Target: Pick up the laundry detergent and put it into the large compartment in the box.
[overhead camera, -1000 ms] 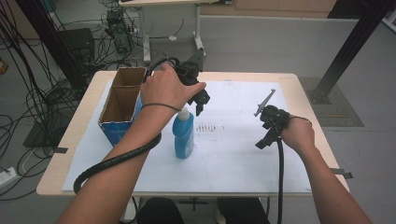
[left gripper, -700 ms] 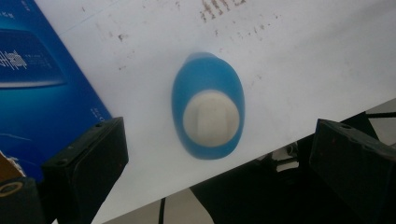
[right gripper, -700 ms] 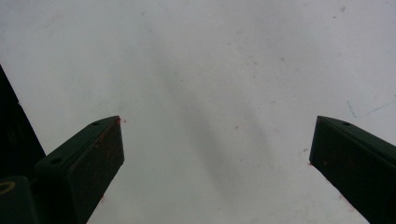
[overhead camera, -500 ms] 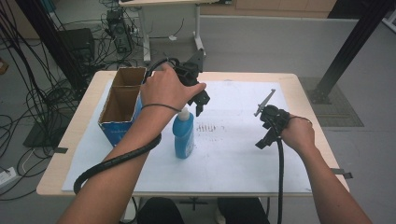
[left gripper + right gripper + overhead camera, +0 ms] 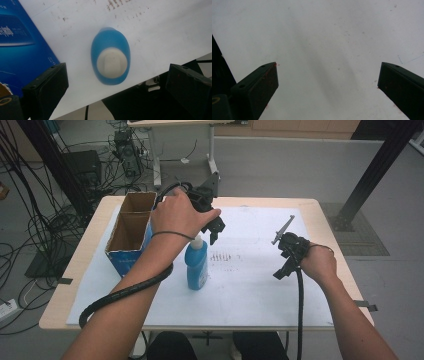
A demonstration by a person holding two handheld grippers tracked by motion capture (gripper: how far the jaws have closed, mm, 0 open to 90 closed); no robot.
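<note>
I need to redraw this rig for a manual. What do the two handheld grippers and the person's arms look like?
Both the left gripper and right gripper are black, each with two blocky flat-faced jaws showing small screw holes. A thick black cable trails from each. A grey plate tops the right one. The forearms are bare, sleeveless; a thin dark band circles the left wrist.

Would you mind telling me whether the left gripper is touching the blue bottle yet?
Apart. In the left gripper view the blue bottle stands upright below the open left gripper, with white paper visible between its body and each jaw.
</note>
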